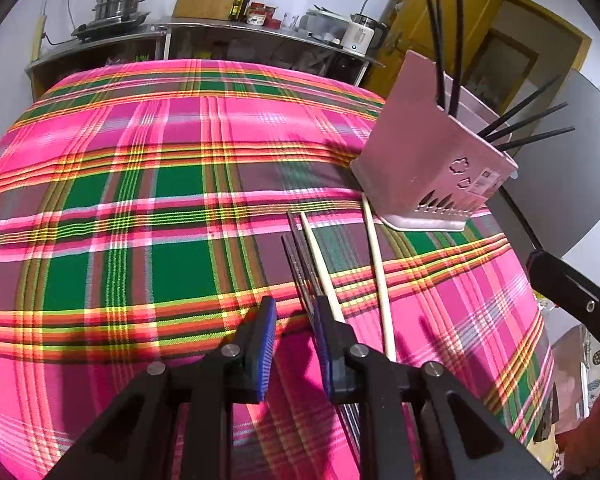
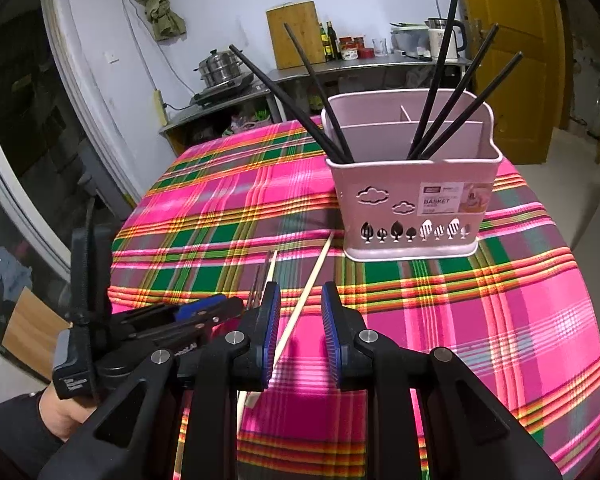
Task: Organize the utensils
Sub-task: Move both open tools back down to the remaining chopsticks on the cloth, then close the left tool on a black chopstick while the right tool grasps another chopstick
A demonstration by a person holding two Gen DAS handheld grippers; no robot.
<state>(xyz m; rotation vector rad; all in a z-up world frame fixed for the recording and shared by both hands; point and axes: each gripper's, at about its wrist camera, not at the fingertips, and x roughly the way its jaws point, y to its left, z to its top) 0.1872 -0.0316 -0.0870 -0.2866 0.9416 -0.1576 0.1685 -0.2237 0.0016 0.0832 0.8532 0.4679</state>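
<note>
You've got a table under a loud pink-and-green plaid cloth (image 1: 148,208), and the pink basket (image 2: 414,200) sits toward its far side with black chopsticks (image 2: 448,112) already fanned out of its front compartments. What's left lies flat on the cloth in front of the basket: two pale chopsticks and a pair of dark metal ones (image 1: 300,256).

Here's what matters for the next bit. In the right wrist view the longer pale chopstick (image 2: 300,300) runs diagonally, far tip up near the basket's lower left corner, near end passing under the right gripper (image 2: 300,320). So its long axis points roughly from you toward the basket, slanted to the right as it goes. It lies between the fingers, closer to the left pad (image 2: 271,320), and the jaws are apart with nothing pinched yet, though I can't tell how high they sit above the stick.

Your left gripper (image 1: 294,344) is parted too and empty. The shorter pale chopstick (image 1: 320,264) and the metal pair run almost straight away from it, passing just behind its right finger rather than through the gap.

I'd say each hand has its own stick nearest. The left probably needs a nudge right.
</note>
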